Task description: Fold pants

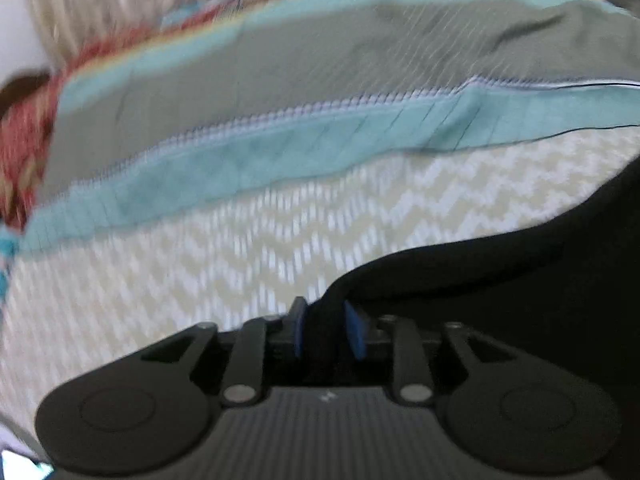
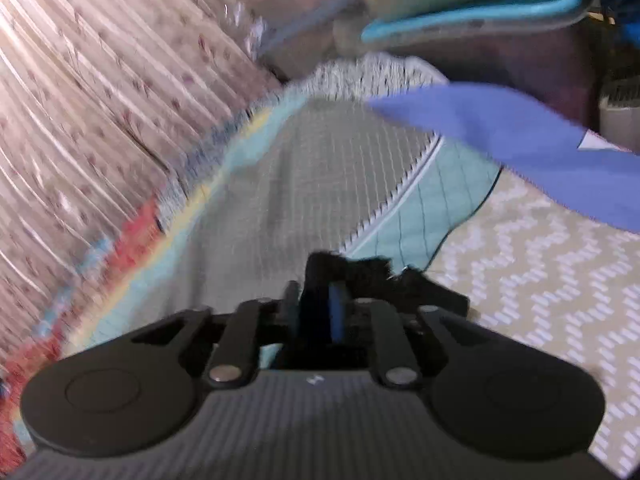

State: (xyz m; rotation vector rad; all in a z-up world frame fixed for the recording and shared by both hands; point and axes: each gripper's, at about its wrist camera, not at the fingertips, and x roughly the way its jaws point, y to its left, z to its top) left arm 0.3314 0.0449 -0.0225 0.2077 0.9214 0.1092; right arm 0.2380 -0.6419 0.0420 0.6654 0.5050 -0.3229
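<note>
The black pants [image 1: 500, 280] hang from my left gripper [image 1: 326, 332], which is shut on an edge of the cloth between its blue pads; the cloth drapes off to the right over a beige zigzag mat [image 1: 200, 264]. In the right wrist view my right gripper [image 2: 320, 312] is shut on another black bunch of the pants [image 2: 352, 268], held above the mat [image 2: 540, 264]. Both views are blurred by motion.
A grey-green quilt with a teal border [image 1: 280, 88] lies beyond the mat; it also shows in the right wrist view [image 2: 280, 184]. A blue sleeve [image 2: 520, 136] crosses the upper right. A pink patterned curtain [image 2: 80, 100] hangs at the left.
</note>
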